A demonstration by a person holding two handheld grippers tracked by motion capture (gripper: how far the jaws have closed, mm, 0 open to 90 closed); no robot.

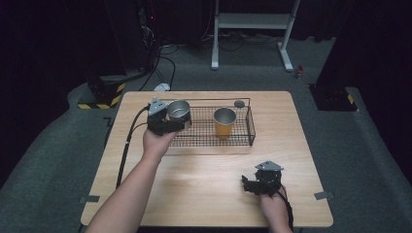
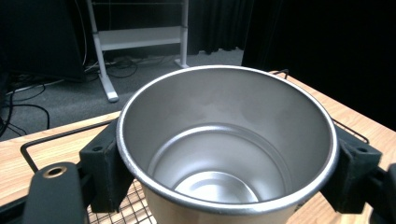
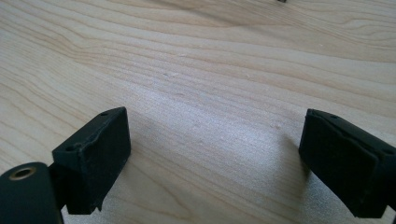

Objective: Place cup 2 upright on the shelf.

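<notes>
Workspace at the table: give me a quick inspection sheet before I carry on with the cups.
Surface: wooden table, bare at the near half.
Job's things: metal cup gripped at its rim, over the left end of the wire basket; second cup stands upright inside the basket.
Clutter: small dark round thing on the table behind the basket.
Grippers: left gripper shut on the metal cup; right gripper open, low over bare wood.
Cables: black cable trails from the left gripper across the table's left side.
Surroundings: grey carpet, white frame, dark curtains.
</notes>
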